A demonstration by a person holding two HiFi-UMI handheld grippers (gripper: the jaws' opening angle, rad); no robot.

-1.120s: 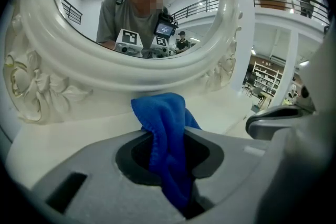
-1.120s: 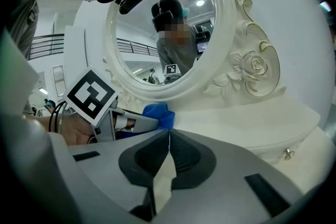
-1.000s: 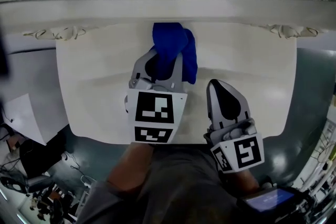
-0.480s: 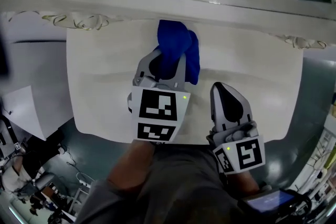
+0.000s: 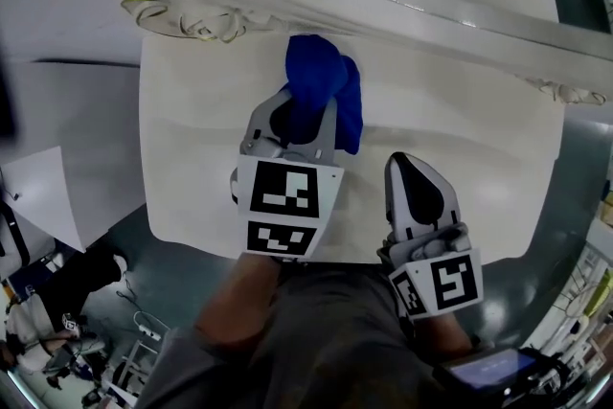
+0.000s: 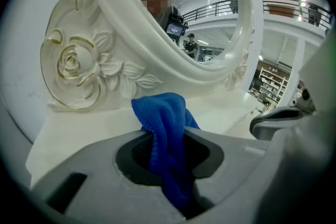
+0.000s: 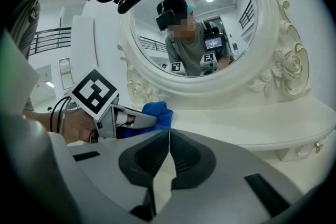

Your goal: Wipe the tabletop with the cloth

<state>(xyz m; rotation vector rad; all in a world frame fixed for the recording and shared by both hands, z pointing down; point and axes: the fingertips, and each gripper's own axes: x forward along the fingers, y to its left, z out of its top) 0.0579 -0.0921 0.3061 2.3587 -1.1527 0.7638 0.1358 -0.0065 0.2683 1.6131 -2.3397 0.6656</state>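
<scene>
Cloth [image 5: 316, 70] — in left gripper [image 5: 306, 113]

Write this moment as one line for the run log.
left gripper: jaws shut on cloth | cloth: on tabletop, before mirror | right gripper: jaws shut, empty, over tabletop

A white carved mirror [image 5: 402, 0] stands along the tabletop's [image 5: 201, 148] far edge, with 1 gilt-edged rose [image 6: 71, 63] low on its frame. Off the left edge, a white sheet [image 5: 43, 206] lies lower down. A railing [image 6: 294, 5] and shelves [image 6: 269, 78] show behind.
</scene>
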